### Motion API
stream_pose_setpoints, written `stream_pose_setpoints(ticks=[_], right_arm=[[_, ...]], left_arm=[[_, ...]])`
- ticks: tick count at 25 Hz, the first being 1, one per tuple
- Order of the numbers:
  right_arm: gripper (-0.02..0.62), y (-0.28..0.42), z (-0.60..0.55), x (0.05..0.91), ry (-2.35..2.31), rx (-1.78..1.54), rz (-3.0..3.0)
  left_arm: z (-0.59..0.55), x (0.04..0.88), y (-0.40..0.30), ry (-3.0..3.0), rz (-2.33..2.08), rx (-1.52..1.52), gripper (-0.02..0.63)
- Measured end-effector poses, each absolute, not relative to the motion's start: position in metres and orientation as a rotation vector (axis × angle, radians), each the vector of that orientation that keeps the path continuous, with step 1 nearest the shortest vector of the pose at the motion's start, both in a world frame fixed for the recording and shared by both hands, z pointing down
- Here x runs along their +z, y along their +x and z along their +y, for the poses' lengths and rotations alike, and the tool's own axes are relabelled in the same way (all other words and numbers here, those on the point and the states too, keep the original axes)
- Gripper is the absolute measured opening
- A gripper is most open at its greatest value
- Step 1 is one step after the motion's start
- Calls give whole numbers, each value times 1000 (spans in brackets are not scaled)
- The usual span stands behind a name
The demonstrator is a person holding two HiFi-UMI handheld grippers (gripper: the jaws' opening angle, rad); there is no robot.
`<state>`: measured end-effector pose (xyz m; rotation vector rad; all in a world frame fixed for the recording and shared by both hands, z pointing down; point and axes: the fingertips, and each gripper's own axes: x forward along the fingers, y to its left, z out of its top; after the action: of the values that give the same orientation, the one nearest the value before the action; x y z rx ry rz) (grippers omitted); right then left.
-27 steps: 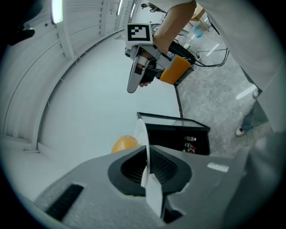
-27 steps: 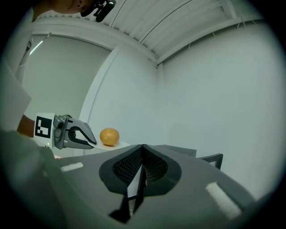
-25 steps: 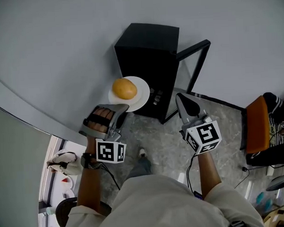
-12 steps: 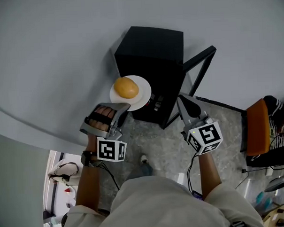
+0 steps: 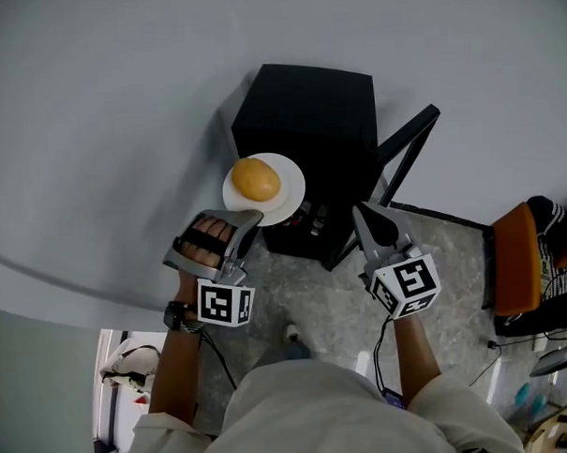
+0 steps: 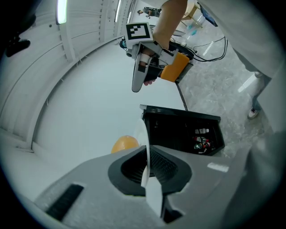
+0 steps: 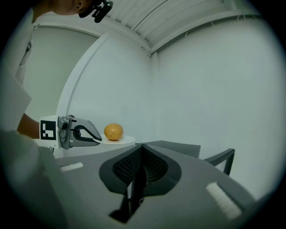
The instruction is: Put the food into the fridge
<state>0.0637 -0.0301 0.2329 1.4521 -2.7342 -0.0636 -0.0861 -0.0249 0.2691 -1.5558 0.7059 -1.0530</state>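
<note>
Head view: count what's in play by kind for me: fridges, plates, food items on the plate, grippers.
Fridges: 1 (black fridge, door open)
Plates: 1 (white plate)
Food items: 1 (round orange food on the plate)
Grippers: 2 (left gripper shut on the plate's rim; right gripper shut, empty)
Total: 5

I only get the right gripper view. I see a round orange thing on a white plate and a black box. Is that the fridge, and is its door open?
Observer: Yes, it's the fridge. In the head view its door is swung wide open on the right.
Operator: Is there stuff inside?
Observer: The left gripper view looks in. A few small red and white things sit there, too small to name.
Operator: Are the left tongs pinching the plate?
Observer: Yes. That same view shows the left tongs shut on the rim of the plate, with the round food just past them.
</note>
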Motion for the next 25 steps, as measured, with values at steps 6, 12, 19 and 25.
stream_pose_setpoints(ticks=[6,12,19,25], right_arm=[[6,45,-46,253,1462,-52,-2711],[6,47,-82,289,1499,-6,-2655],[6,57,-107,333,1515,34,-2650],[6,65,-135,376,1525,73,-2642]], left_arm=[[-39,290,-102,-1544,674,-1054,20],[-71,319,-101,-1573,645,-1051,20],[-97,359,-87,-1569,646,-998,20],[-138,406,-68,-1582,643,-984,20]])
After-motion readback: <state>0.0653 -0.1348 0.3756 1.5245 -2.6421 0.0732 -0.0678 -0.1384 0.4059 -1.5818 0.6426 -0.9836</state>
